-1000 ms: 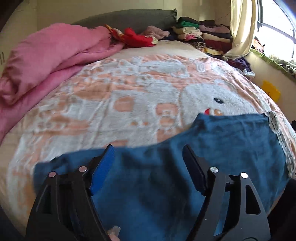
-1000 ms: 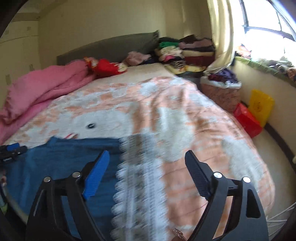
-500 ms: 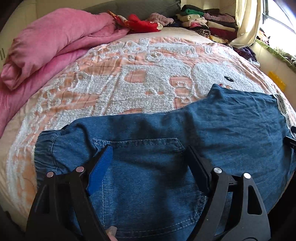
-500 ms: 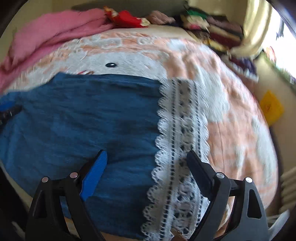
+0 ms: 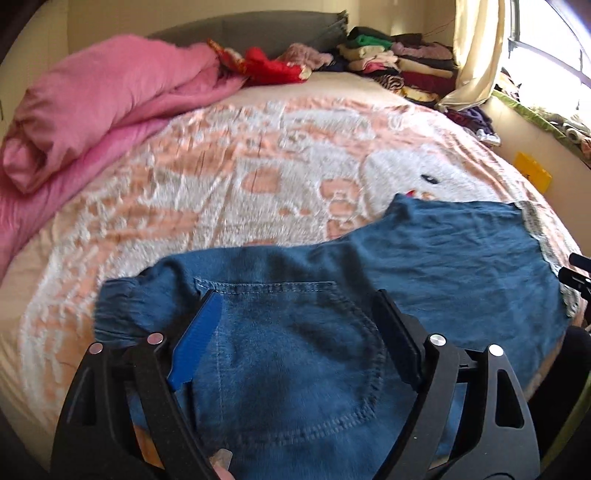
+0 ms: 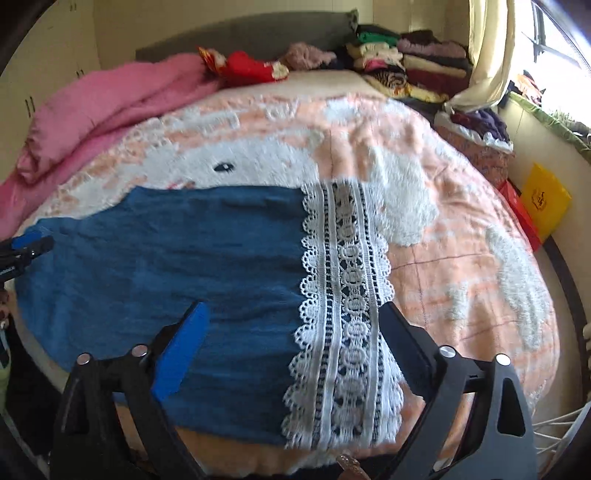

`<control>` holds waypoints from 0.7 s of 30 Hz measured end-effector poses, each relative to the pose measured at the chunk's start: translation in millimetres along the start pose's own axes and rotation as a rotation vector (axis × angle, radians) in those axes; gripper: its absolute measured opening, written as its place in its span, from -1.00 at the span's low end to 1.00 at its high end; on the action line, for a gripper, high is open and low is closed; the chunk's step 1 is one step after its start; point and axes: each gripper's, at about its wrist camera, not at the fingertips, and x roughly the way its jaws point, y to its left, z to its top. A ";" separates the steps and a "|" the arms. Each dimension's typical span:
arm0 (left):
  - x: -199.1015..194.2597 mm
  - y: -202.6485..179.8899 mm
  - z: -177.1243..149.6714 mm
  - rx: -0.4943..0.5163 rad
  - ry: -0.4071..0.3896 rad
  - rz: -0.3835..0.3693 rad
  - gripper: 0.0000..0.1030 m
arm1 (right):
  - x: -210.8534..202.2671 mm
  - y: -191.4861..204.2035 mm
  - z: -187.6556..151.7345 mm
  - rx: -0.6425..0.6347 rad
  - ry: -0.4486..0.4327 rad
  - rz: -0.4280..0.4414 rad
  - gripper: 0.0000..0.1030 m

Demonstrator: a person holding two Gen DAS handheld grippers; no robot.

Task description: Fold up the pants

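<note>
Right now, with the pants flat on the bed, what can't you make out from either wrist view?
- Pants: near edge, left wrist view, hidden behind the left gripper and cut by the frame.
- Lace hem: lower end, right wrist view, blurred, partly behind the right gripper.
- Second leg: neither view shows it apart.
- Clothes stack: too small to identify items.

1. Bed (image 5: 258,177): covered with a peach-and-white patterned blanket (image 6: 461,236).
2. Headboard (image 6: 258,33): grey, upholstered, against a cream wall (image 5: 184,18).
3. Pink quilt (image 5: 103,103): bundled along the bed's left side.
4. Stacked folded clothes (image 6: 406,62): piled at the far right corner.
5. Window (image 6: 554,40): at right, bright daylight, cream curtain (image 5: 476,55) drawn aside.
6. Yellow bag (image 6: 545,201) and red item (image 6: 517,210): on the floor at the right wall.
7. Cupboard doors (image 6: 44,74): pale, at far left.
</note>
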 end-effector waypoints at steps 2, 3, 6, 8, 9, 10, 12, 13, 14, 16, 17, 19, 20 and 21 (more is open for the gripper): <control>-6.9 -2.2 -0.5 0.007 0.000 -0.010 0.52 | -10.0 3.6 -4.1 -0.014 -0.006 0.007 0.80; -10.7 -4.1 -1.8 0.012 -0.001 -0.013 0.53 | -14.3 6.3 -6.9 -0.023 -0.009 0.010 0.80; -20.1 -13.3 -9.4 0.037 -0.001 -0.037 0.58 | -21.9 12.3 -18.0 -0.013 0.004 0.023 0.80; -22.6 -21.0 -15.2 0.057 0.012 -0.056 0.61 | -22.8 16.9 -23.3 -0.003 0.017 0.035 0.80; -22.7 -24.8 -18.3 0.066 0.018 -0.064 0.61 | -22.5 20.8 -25.8 -0.003 0.021 0.042 0.80; -22.8 -29.8 -21.9 0.079 0.024 -0.072 0.61 | -22.8 24.9 -28.2 -0.005 0.022 0.048 0.80; -21.4 -37.0 -29.3 0.095 0.042 -0.081 0.61 | -22.4 36.3 -31.2 -0.023 0.030 0.064 0.80; -20.8 -40.5 -32.5 0.102 0.050 -0.088 0.61 | -21.5 41.6 -32.0 -0.036 0.034 0.066 0.80; -18.8 -45.1 -37.3 0.115 0.064 -0.093 0.61 | -19.8 48.3 -32.7 -0.055 0.042 0.063 0.80; -16.3 -51.8 -45.1 0.135 0.086 -0.097 0.61 | -15.6 53.7 -33.1 -0.071 0.052 0.056 0.80; -15.1 -54.2 -48.6 0.143 0.095 -0.099 0.61 | -12.5 55.2 -34.1 -0.075 0.065 0.049 0.80; -8.3 -57.2 -56.1 0.169 0.129 -0.086 0.65 | -3.0 51.0 -37.7 -0.068 0.110 0.020 0.80; -3.7 -56.9 -59.5 0.177 0.149 -0.077 0.65 | 3.4 45.5 -41.1 -0.056 0.142 -0.002 0.81; -1.2 -55.6 -61.2 0.177 0.158 -0.077 0.65 | 7.5 41.2 -43.7 -0.042 0.163 -0.014 0.81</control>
